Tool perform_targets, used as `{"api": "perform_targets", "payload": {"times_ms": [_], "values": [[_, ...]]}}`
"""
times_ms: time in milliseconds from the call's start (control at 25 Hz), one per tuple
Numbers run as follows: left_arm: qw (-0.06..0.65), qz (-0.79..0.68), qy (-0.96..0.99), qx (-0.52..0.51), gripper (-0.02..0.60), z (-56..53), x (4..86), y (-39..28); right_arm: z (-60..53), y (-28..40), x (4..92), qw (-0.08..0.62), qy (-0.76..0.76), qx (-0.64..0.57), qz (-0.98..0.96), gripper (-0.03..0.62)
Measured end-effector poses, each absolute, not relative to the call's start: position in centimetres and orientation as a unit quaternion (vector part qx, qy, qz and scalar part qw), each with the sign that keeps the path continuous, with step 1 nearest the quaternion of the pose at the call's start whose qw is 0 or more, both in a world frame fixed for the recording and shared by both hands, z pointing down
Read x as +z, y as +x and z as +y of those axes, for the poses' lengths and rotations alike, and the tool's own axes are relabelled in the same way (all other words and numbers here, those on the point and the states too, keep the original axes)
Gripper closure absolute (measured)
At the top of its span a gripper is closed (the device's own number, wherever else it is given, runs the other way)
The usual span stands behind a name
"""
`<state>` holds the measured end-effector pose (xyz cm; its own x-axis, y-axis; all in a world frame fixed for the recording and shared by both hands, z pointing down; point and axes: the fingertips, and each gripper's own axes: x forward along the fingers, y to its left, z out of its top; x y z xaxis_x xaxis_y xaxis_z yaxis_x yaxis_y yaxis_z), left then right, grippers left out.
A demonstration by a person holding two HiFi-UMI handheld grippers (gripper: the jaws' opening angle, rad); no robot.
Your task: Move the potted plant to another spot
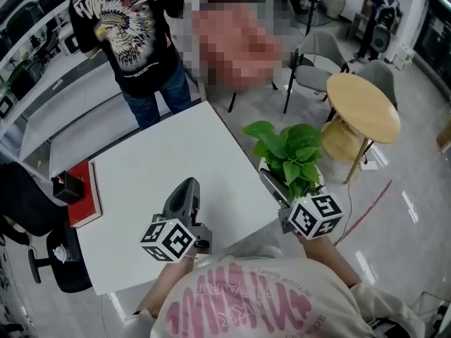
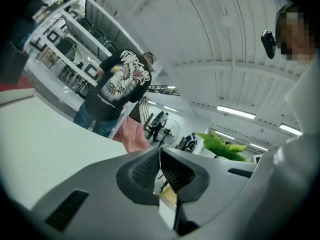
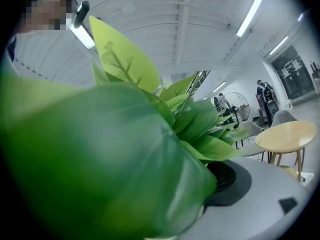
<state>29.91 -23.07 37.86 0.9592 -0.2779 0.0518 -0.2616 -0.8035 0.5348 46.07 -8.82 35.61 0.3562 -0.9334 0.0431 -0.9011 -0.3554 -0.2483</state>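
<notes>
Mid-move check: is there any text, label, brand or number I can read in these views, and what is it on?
Nothing reads well enough to quote.
Black T-shirt on the standing person: white lettering above the eagle print, too stylised to read.
White shirt at the bottom of the head view: pink lettering, upside down and unreadable.
Marker cubes: square patterns only, no words.

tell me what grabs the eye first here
The green potted plant, gripped by the right gripper at the white table's right edge; its leaves fill the right gripper view. Next, the left gripper, shut and empty over the table, and a standing person in a black eagle T-shirt beyond it.
</notes>
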Motion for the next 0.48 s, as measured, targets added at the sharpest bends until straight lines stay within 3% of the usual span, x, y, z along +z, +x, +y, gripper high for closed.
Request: {"api": "perform_targets", "payload": {"times_ms": [480], "values": [[0.284, -0.318, 0.903, -0.055, 0.557, -22.8, 38.6, 29.3, -14.9, 51.7, 36.9, 0.043, -0.718, -0.105, 0.686, 0.059]]}}
